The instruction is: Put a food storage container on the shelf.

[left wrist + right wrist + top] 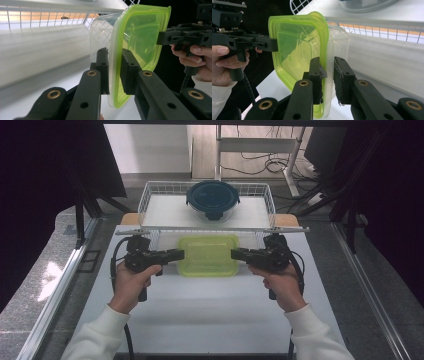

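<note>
Two grippers on one box (208, 255): we see a clear tub with a green lid, sitting on the white table (200, 310) just in front of the wire basket (150, 195), between both hands.

Left gripper (179, 254) comes in from the box's left edge. In the left gripper view its fingers (102, 67) straddle the lid rim (115, 75), one finger on the tub side, the other on the lid's top face. Narrow gap, nearly closed, pads touching or just about touching the rim.

Right gripper (236, 253) mirrors this on the right edge. In the right gripper view its fingers (315, 75) bracket the rim too: one pad sits against the green lid, the other stands slightly off the clear wall (329, 82). We cannot tell if that grip is fully clamped.

Box looks level in the high view, long sides parallel to the table's front edge. Whether it rests on the table or is raised off it, we cannot tell.

Behind it, inside the basket, a round dark-lidded container (213, 199) sits well apart from both grippers.
</note>
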